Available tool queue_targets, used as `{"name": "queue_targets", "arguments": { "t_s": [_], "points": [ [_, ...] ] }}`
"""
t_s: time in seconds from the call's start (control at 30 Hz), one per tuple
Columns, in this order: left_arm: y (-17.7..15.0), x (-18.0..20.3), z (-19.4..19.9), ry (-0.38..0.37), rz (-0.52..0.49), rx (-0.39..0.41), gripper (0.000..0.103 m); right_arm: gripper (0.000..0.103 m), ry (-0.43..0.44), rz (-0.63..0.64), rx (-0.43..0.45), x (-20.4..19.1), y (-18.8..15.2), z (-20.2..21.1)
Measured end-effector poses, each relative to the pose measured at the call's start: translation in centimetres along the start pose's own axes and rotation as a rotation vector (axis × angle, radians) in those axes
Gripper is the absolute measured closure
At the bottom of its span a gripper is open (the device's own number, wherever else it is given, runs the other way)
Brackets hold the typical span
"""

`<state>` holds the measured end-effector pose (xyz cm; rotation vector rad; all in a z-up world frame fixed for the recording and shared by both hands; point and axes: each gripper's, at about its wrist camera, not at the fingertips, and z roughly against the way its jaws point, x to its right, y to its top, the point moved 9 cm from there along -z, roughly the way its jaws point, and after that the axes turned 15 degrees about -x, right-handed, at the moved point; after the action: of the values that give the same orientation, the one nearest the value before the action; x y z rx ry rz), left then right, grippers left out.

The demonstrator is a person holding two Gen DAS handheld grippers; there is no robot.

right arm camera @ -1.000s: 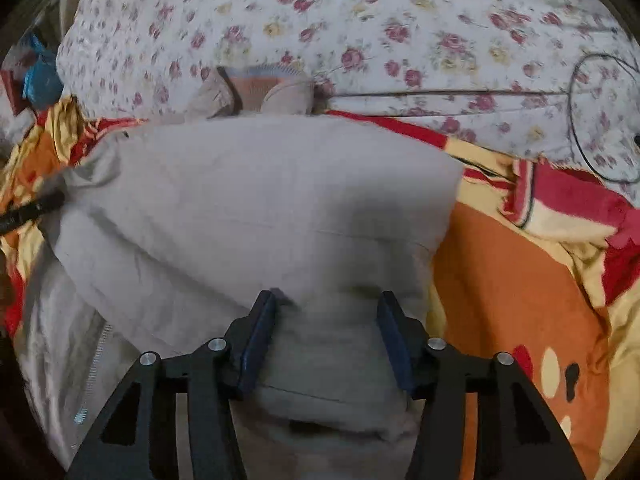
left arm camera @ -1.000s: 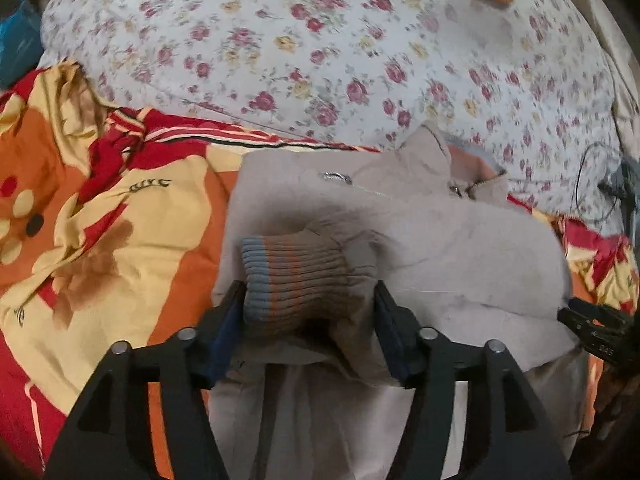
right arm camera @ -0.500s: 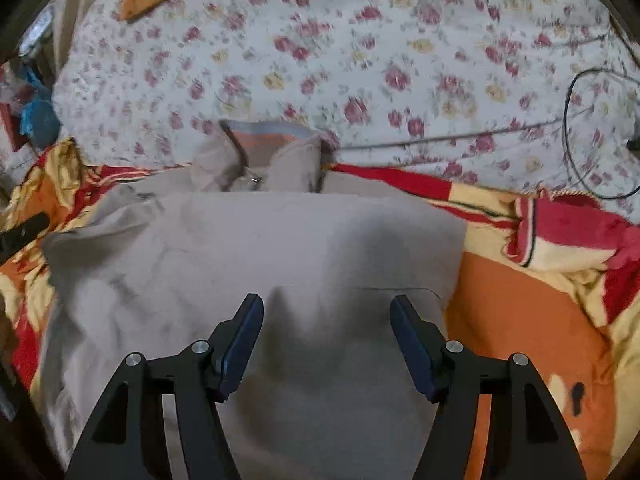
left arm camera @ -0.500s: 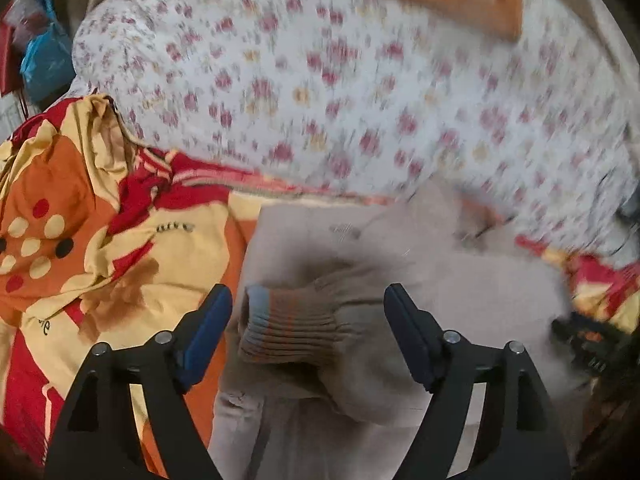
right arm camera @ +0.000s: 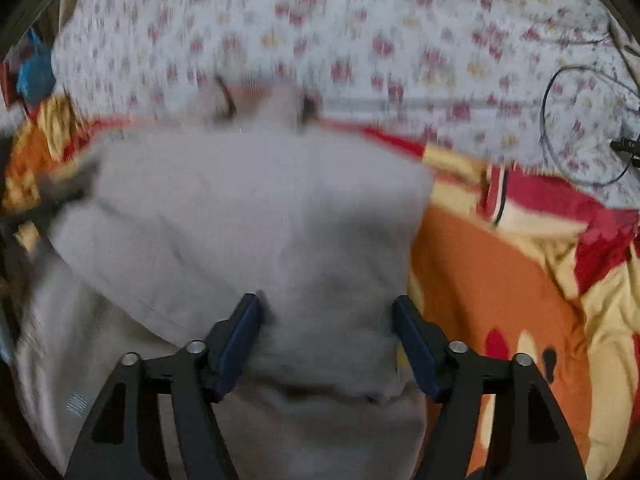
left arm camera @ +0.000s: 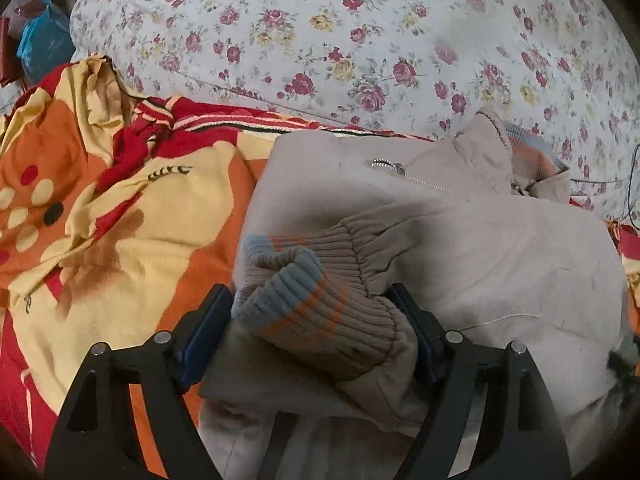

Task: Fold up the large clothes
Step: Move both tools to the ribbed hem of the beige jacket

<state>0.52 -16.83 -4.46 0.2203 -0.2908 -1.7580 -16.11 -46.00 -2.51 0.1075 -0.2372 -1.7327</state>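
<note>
While both grippers are straddling it, the beige jacket point(left arm camera: 460, 264) is lying folded on the orange patterned blanket point(left arm camera: 120, 208).
Left gripper point(left arm camera: 318, 320) is standing wide, ribbed cuff point(left arm camera: 308, 296) bunching between its fingers, squeeze unclear; at three o'clock, right gripper point(right arm camera: 328, 332) is opening over blurred jacket cloth, gripping nothing; flowered quilt point(left arm camera: 360, 40) is lying at twelve.

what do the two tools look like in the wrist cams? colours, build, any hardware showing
Both match. Left tool and right tool: matte black plastic finger arms with triangular cut-outs, round silver screw heads at the pivots, and flat dark blue pads on the inner faces of the fingers. No cables, labels or markings visible on either. No hand or sleeve in view.
</note>
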Motion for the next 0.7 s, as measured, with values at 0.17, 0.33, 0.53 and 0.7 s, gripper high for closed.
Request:
{"name": "queue_targets", "arguments": {
  "t_s": [0.17,0.33,0.53,0.7],
  "points": [
    [-1.1,-0.1,3.0,-0.019,-0.009,0.035,0.023,0.026,0.084,-0.102,0.005,1.2,-0.5,1.3],
    [-1.7,0.2,4.2,-0.011,-0.022,0.053,0.023,0.026,0.075,-0.091,0.116,0.3,-0.7,4.8],
    [-2.0,0.9,3.7,0.004,-0.049,0.049,0.023,0.04,0.08,-0.06,0.136,-1.7,0.7,3.9],
    [-2.0,1.0,1.9,0.018,-0.056,0.015,0.022,0.041,0.046,-0.083,0.074,-1.0,1.8,-0.2]
  ]
}}
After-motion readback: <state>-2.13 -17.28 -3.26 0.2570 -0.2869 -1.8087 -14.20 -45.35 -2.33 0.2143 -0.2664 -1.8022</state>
